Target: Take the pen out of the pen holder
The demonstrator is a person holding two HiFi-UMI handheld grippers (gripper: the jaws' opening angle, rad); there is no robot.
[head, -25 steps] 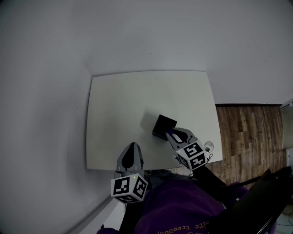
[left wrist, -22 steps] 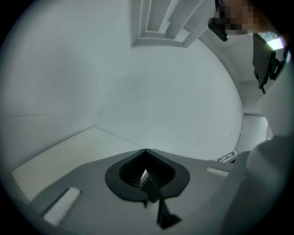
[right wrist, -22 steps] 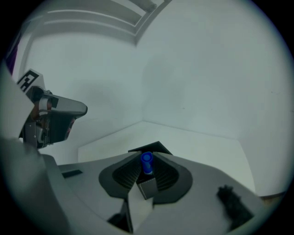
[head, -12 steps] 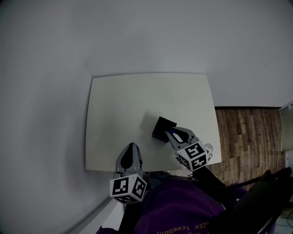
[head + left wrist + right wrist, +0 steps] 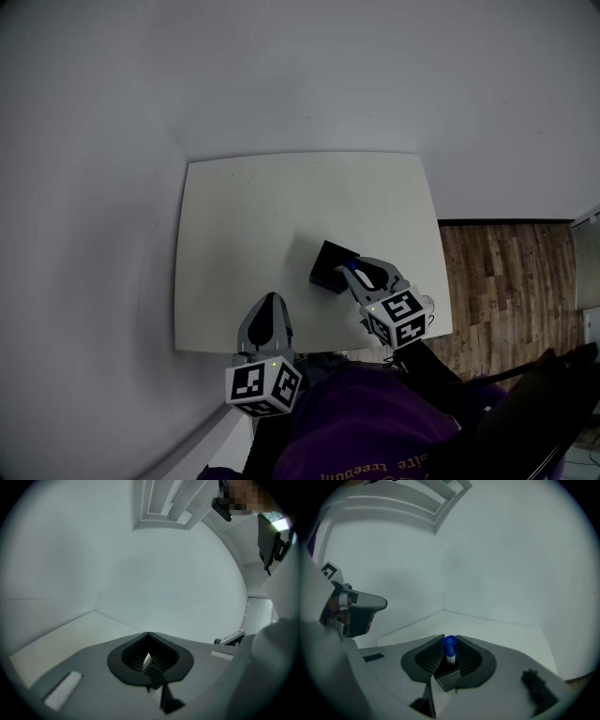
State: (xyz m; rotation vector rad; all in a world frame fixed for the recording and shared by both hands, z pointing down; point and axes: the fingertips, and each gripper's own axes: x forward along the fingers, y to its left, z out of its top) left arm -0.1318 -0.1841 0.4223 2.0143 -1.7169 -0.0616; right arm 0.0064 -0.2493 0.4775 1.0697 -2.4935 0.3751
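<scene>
- Grey wall [image 5: 300,75] fills most of the head view. It meets a strip of wooden floor [image 5: 506,272] at the right.
- White table [image 5: 253,206] lies below me, its far edge against the wall. Its top is bare apart from one dark box.
- My purple garment [image 5: 366,422] shows at the bottom of the head view, just behind both grippers.
- Black pen holder [image 5: 330,261] is a small square box on the table's near right part, closer to the near edge than to the far one.
- My left gripper [image 5: 270,305] hovers over the near edge of the table, left of the holder and apart from it. Its marker cube [image 5: 264,386] is toward me. In the left gripper view the jaws are pressed together with nothing between them, and they point at the bare wall and a corner of the table.
- My right gripper [image 5: 364,274] sits just beside the holder's near right corner, with its marker cube [image 5: 401,319] behind it.
- The pen [image 5: 450,648] is clamped between my right jaws, blue cap up, with a white barrel below it. In the head view the cap shows at the holder's near edge. I cannot tell if the lower end is clear of the holder.
</scene>
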